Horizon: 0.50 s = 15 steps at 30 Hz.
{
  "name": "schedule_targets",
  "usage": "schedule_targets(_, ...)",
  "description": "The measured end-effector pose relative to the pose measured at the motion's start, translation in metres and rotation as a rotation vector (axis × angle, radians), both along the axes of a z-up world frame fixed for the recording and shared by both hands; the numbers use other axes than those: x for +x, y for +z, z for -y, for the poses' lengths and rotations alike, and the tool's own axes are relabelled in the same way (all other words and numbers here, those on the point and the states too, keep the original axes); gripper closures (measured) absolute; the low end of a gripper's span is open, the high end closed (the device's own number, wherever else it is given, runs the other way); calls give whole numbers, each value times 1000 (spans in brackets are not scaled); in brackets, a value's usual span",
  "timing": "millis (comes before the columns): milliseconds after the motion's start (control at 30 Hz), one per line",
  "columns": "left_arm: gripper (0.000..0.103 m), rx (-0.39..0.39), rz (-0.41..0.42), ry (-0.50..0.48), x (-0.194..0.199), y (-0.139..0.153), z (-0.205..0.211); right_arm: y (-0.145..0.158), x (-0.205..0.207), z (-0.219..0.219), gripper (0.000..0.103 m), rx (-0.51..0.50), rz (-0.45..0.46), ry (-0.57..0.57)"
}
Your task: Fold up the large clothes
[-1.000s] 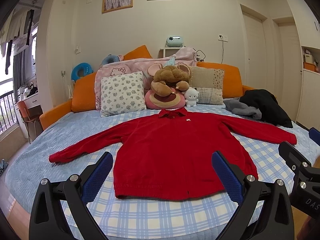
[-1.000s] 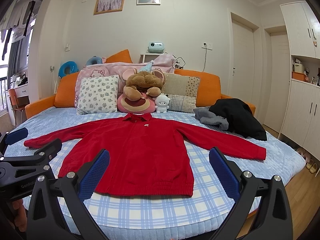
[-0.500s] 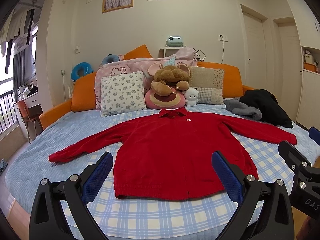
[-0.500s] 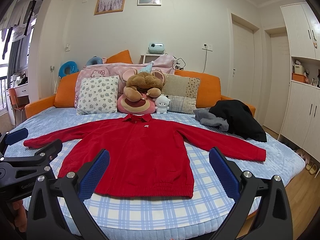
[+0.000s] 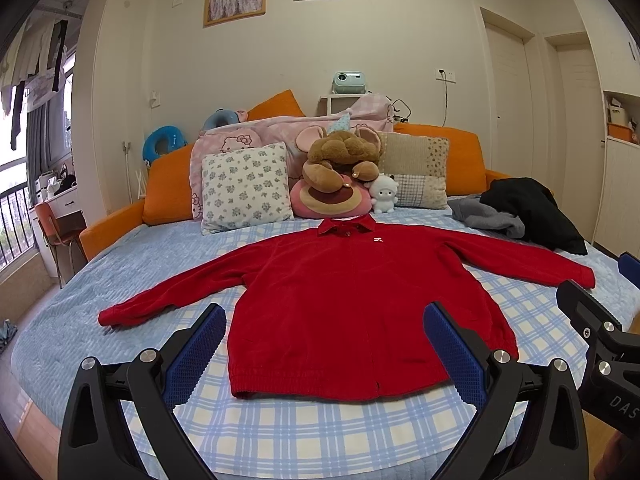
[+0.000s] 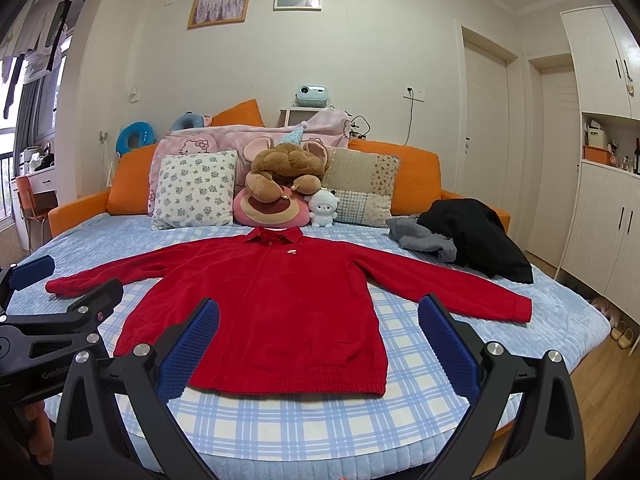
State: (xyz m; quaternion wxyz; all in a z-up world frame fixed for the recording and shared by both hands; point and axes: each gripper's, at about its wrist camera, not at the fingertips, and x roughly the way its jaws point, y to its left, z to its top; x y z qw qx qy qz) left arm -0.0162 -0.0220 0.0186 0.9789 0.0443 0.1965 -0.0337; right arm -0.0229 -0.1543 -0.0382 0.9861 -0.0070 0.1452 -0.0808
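- nothing has shifted since a second ago: both grippers hover in the same spots and the red jacket [image 5: 352, 304] lies just as it did.
- left gripper [image 5: 324, 348] hangs above the near edge of the bed [image 5: 304, 436] with its blue pads [image 5: 196, 354] spread wide and nothing between them.
- right gripper [image 6: 318, 344] is likewise spread wide and carries nothing; in the left wrist view it shows at 3 o'clock, its black body printed "das…", cut off by the frame edge.
- in the right wrist view the left gripper sits at 9 o'clock with "genrob…" on its side, the rest hidden.
- the red jacket is spread flat on the blue checked sheet, collar toward 12 o'clock, hem toward 6, sleeves out toward 9 and 3; a small white logo [image 6: 291, 252] marks its chest, too small to read.
- beyond the collar sit a floral pillow [image 5: 246, 186], a hello kitty print pillow [image 5: 228, 146] and a brown plush [image 5: 340, 160].
- a black garment [image 6: 476, 232] and a grey one [image 6: 420, 238] are heaped at 2 o'clock, just clear of the sleeve.
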Motion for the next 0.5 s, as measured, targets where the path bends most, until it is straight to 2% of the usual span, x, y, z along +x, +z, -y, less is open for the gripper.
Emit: schedule_targets(500, 3, 7, -9, -15, 5, -2, 2, 1, 4, 5, 5, 2, -2, -11)
